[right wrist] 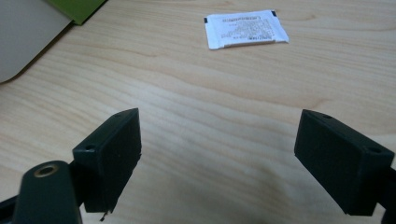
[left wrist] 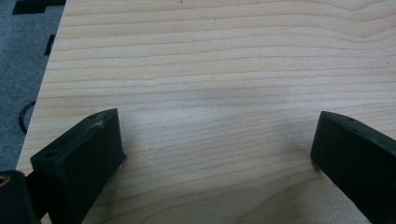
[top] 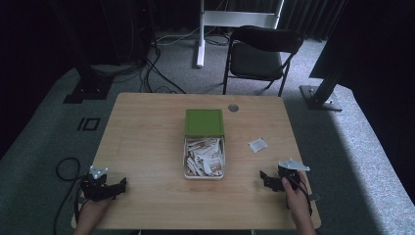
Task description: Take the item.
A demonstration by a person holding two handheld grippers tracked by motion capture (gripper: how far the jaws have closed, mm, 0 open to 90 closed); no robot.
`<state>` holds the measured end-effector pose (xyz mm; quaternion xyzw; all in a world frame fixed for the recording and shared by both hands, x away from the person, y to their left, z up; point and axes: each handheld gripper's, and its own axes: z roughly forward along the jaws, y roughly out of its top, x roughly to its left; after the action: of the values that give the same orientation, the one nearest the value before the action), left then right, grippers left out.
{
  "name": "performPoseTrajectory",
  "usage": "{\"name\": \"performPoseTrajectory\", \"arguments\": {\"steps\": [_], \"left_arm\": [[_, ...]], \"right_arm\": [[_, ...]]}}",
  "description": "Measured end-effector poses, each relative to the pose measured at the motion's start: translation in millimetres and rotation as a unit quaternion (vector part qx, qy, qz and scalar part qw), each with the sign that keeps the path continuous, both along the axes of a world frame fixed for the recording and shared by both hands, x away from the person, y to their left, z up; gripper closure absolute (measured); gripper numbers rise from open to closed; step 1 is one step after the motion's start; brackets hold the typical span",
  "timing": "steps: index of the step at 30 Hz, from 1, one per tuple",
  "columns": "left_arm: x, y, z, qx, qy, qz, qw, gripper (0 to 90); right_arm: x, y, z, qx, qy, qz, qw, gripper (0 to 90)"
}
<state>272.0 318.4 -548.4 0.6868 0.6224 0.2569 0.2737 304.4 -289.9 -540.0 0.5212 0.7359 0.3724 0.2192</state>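
We see a wooden table (top: 147, 147) with a floor of grey carpet around it, and a black chair (top: 262, 54) behind the far edge. Near the middle of the table stands a white box (top: 204, 157) full of small paper packets; we cannot read what is printed on them. Its green lid (top: 204, 122) lies just behind it, touching the far end of the box. In the right gripper view only a corner of the box and a corner of the lid come in at the top left, cut off by the frame.

One white packet (top: 257, 145) lies alone on the wood, to the right of the box and apart from it. In the right gripper view it is flat, far ahead of the jaws, and its print is too small to read.

The right gripper (top: 274, 180) rests at the near right of the table, near this packet but not touching it; its jaws stand wide apart with bare wood between them. The left gripper (top: 110, 188) is at the near left corner, well apart from the box, and its jaws are also spread wide over bare wood. Our hands are partly cut off by the bottom edge.
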Motion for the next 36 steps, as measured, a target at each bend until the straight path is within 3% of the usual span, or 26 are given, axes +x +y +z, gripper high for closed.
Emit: {"name": "performPoseTrajectory", "arguments": {"steps": [4,11,20,24,29,32,36], "left_arm": [[0.0,0.0,-0.1,0.0,0.0,0.0,1.0,2.8],[0.0,0.0,-0.1,0.0,-0.001,0.0,1.0,2.8],[0.0,-0.1,-0.2,0.0,-0.001,0.0,1.0,2.8],[0.0,-0.1,-0.2,0.0,-0.001,0.0,1.0,2.8],[0.0,0.0,-0.1,0.0,-0.001,0.0,1.0,2.8],[0.0,0.0,-0.2,0.0,-0.001,0.0,1.0,2.8],[0.0,0.0,-0.1,0.0,-0.001,0.0,1.0,2.8]], "right_arm": [[-6.9,-2.8,-3.2,-0.012,0.004,-0.004,0.9999,14.9],[-17.8,-7.3,-7.1,-0.009,0.003,-0.015,0.9998,14.9],[-29.7,-9.8,-11.3,-0.003,-0.006,-0.063,0.998,13.7],[-31.7,-9.7,-11.1,-0.003,-0.01,-0.069,0.9975,13.7],[-36.6,-13.0,-13.5,-0.046,0.017,-0.086,0.9951,13.8],[-39.2,-18.0,-13.9,-0.041,0.025,-0.113,0.9925,13.7],[-39.5,-20.5,-14.1,-0.033,0.03,-0.119,0.9919,13.6]]}}
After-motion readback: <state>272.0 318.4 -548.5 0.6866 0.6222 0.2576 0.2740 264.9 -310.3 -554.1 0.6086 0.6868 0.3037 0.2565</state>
